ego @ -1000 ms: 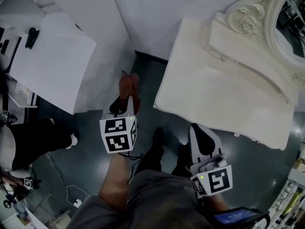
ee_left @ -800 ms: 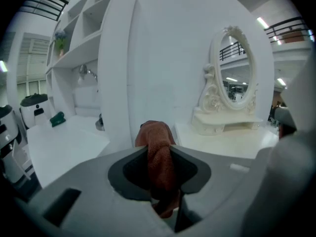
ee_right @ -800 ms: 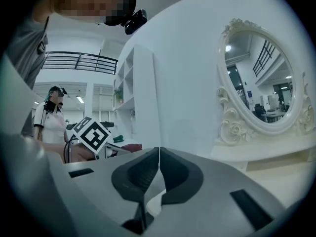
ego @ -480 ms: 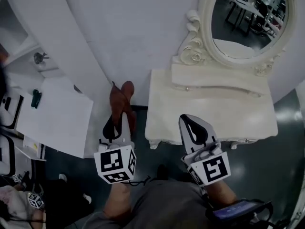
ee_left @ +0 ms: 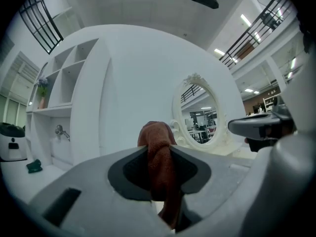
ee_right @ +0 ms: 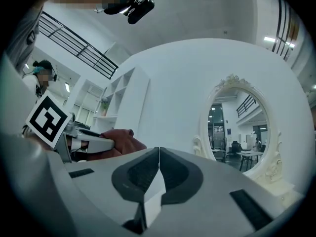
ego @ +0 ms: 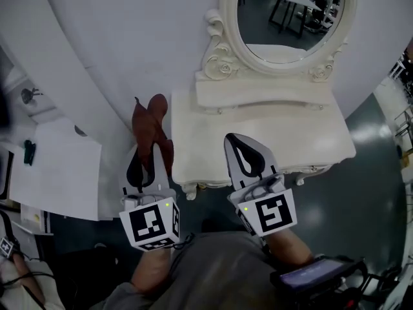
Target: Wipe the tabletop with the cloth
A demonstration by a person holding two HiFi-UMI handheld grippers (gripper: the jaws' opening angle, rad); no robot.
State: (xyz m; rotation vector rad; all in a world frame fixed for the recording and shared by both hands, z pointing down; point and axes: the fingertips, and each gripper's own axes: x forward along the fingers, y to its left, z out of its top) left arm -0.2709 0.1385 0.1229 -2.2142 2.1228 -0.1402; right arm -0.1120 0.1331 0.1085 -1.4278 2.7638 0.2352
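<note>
A rust-brown cloth (ego: 150,129) is pinched in my left gripper (ego: 150,152), which is shut on it; the cloth (ee_left: 159,169) bulges up past the jaws and hangs down between them. It is held in the air to the left of the cream dressing table (ego: 258,141), level with the tabletop's front left corner. My right gripper (ego: 244,152) is shut with nothing between its jaws, and its tips reach over the table's front edge. In the right gripper view the jaws (ee_right: 159,154) meet, and the cloth (ee_right: 118,141) shows at the left.
An oval mirror (ego: 290,18) in a carved frame stands at the back of the dressing table against a white curved wall. A white counter (ego: 58,166) lies at the left with a dark green item (ego: 29,152) on it. The floor below is dark.
Both grippers have risen from down by the floor to tabletop height. The view has swung up, so the mirror and the whole table now face me. The cloth stays in the left gripper.
</note>
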